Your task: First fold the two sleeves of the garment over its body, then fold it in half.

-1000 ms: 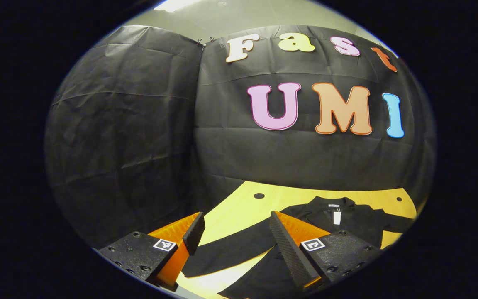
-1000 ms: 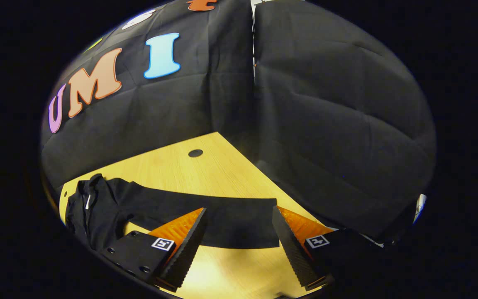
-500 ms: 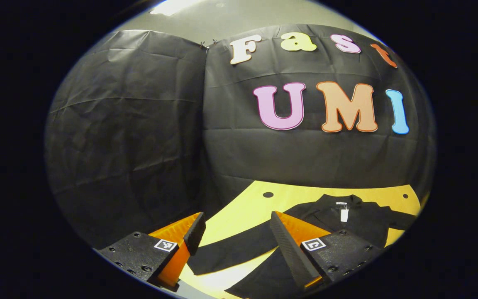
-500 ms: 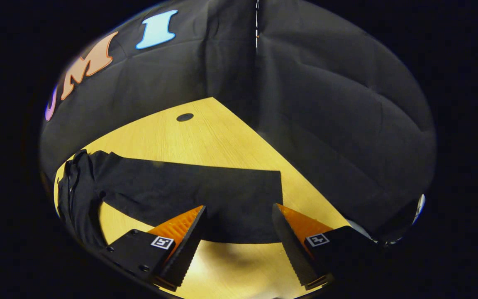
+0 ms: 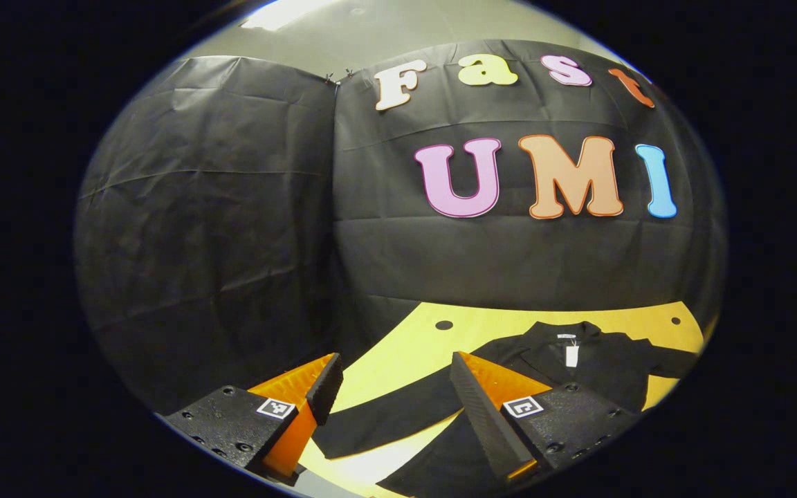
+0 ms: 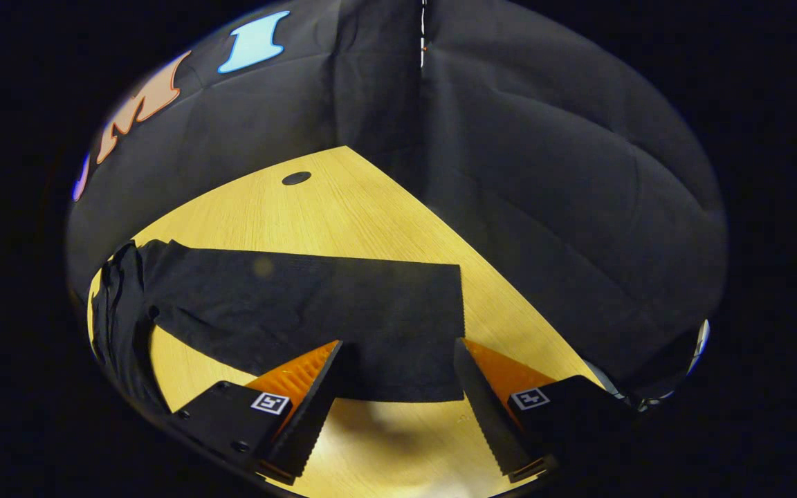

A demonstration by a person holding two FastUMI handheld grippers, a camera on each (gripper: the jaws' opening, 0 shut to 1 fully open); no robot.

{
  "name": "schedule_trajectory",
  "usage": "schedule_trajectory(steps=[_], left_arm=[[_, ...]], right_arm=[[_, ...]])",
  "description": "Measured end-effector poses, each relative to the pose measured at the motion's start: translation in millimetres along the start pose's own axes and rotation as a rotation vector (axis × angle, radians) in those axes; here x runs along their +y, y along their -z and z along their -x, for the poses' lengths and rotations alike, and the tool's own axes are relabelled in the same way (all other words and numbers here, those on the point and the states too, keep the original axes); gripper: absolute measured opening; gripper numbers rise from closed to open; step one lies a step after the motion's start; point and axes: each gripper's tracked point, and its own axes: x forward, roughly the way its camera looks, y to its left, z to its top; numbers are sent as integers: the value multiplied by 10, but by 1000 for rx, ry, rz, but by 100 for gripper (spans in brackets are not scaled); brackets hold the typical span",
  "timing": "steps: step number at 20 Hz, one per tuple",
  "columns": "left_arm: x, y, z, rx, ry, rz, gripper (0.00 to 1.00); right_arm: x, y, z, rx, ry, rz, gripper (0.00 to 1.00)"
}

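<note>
Currently my right claw (image 6: 395, 387) gapes wide over the black jacket's (image 5: 578, 366) sleeve cuff (image 6: 398, 332), lower centre; soft, limp cloth, so I'd pinch its edge.

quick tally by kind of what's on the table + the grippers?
Black garment: 1
White tag at its collar: 1
Wooden table: 1
Round holes in the table: 2, the pair seen in the left gripper view
Grippers: 2, left gripper and right gripper, both open
Total: 7
</note>
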Motion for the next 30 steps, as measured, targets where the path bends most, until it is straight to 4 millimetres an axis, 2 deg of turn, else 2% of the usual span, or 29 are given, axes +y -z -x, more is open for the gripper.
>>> schedule_trajectory(steps=[2,4,5,6,7,8,9,10,12,13,14,15,17,18,19,23,24,25,26,27,28,29,30], left_arm=[[-29,-9,11,-4,9,-8,93],[-81,26,14,2,24,2,97],[-106,57,2,8,29,7,100],[-116,65,0,12,34,11,95],[-124,70,1,13,39,13,100],[-126,53,2,8,39,8,100],[-114,37,-3,1,39,1,100],[-92,12,2,-6,36,-7,100],[-63,4,1,-12,31,-12,100],[-57,24,3,-9,31,-7,100],[-48,42,-2,-3,29,-1,95],[-31,71,9,4,26,2,95],[-5,109,23,13,24,9,95],[2,118,27,14,25,13,95],[14,133,32,16,24,16,100],[55,178,56,32,22,19,100],[66,182,63,36,17,20,95],[81,192,69,38,11,25,100],[85,192,78,40,6,34,100],[84,211,94,43,2,46,95],[74,231,108,45,0,59,100],[59,265,124,49,1,73,100],[39,290,129,53,5,87,95]], right_arm=[[8,-1,-5,-5,-3,-11,100],[0,-1,-11,-9,-11,3,100],[-6,-13,3,-11,-21,12,94],[6,-13,16,-8,-33,24,95],[27,-21,29,-7,-45,35,88],[100,-16,28,-4,-54,47,84],[160,-11,-6,-8,-64,62,69],[213,-15,-6,-11,-74,77,62],[278,-14,-13,-25,-70,104,40],[295,-12,-15,-29,-60,117,24],[306,-6,-17,-33,-45,129,21],[297,-7,-6,-31,-27,141,9],[299,3,11,-6,-22,160,11],[306,-3,9,10,-33,168,9],[306,-17,27,25,-45,174,12],[322,-21,46,72,-26,195,0],[338,-46,55,71,-35,194,3],[340,-81,75,67,-47,190,3],[347,-104,91,59,-62,187,0],[358,-140,116,52,-74,185,0],[367,-151,141,46,-86,184,3],[383,-196,174,34,-99,183,0],[401,-263,221,19,-112,180,0]])
